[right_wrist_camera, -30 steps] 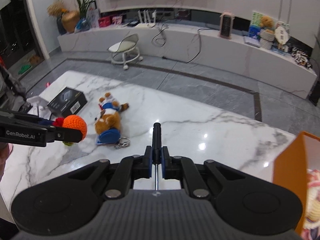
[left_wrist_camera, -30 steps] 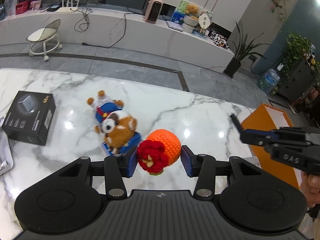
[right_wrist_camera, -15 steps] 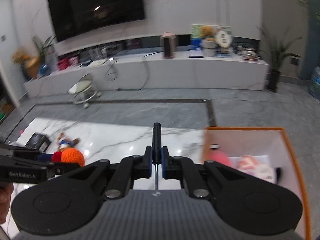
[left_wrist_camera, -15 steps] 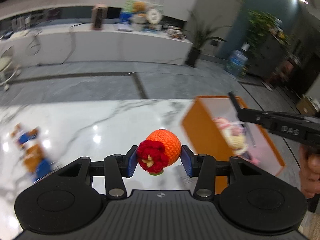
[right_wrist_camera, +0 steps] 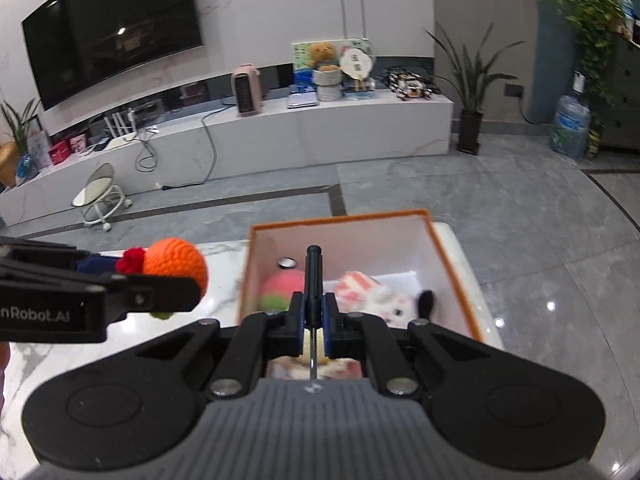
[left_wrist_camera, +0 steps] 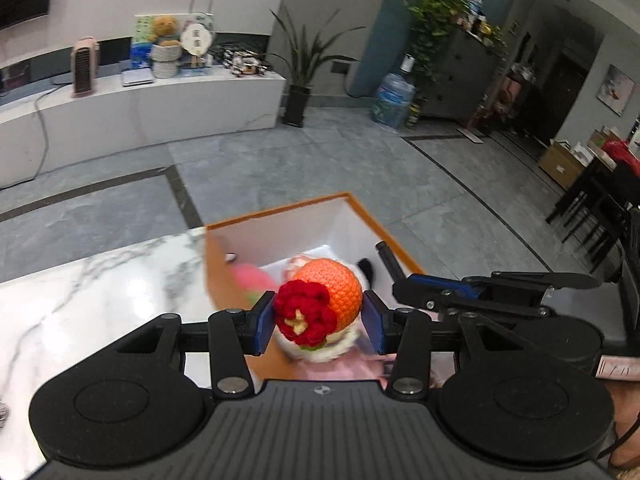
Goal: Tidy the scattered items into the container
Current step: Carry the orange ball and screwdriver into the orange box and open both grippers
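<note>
My left gripper (left_wrist_camera: 320, 320) is shut on an orange crocheted ball with a red flower (left_wrist_camera: 324, 300) and holds it above the near left part of the orange box (left_wrist_camera: 280, 210). The ball also shows in the right wrist view (right_wrist_camera: 176, 266), left of the box (right_wrist_camera: 340, 216). My right gripper (right_wrist_camera: 313, 312) is shut on a thin black tool (right_wrist_camera: 313, 272) over the box. Inside the box lie a pink and green crocheted item (right_wrist_camera: 282, 284), a pink and white plush (right_wrist_camera: 372, 292) and a small round metal piece (right_wrist_camera: 286, 263).
The box stands at the right end of the white marble table (left_wrist_camera: 100, 292), close to its edge. Beyond the table is grey tiled floor, a long white TV bench (right_wrist_camera: 280, 136) and a white stool (right_wrist_camera: 102, 196).
Both grippers swung right from the table's toys to the orange box. The left gripper carried the orange ball from over the marble to above the box. The right gripper now hangs over it.
</note>
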The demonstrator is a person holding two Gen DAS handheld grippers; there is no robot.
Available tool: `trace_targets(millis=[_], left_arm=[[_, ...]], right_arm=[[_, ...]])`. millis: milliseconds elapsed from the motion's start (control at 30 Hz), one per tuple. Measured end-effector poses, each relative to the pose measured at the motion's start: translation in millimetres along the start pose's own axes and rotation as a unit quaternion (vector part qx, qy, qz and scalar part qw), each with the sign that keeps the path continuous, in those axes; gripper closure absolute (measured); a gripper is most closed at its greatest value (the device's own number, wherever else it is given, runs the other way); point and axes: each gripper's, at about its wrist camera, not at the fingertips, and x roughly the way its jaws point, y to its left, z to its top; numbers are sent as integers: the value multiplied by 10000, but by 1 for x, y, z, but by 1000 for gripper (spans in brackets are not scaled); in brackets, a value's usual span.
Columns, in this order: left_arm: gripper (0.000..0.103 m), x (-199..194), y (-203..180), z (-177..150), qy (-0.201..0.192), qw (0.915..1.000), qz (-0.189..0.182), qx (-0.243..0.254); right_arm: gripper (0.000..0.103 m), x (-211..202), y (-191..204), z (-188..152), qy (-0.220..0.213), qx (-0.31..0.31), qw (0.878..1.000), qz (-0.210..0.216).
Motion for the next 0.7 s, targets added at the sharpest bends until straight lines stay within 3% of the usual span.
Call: trace_targets(millis=[300,700], left_arm=[[50,39,-23,-4,243,9996,-136,33],[50,58,-33,-13,442,9989,-170,61]], right_arm=[[94,4,-42,-6,56,288,9992,-259],[94,14,-56,-6,132,431,9982,-384]])
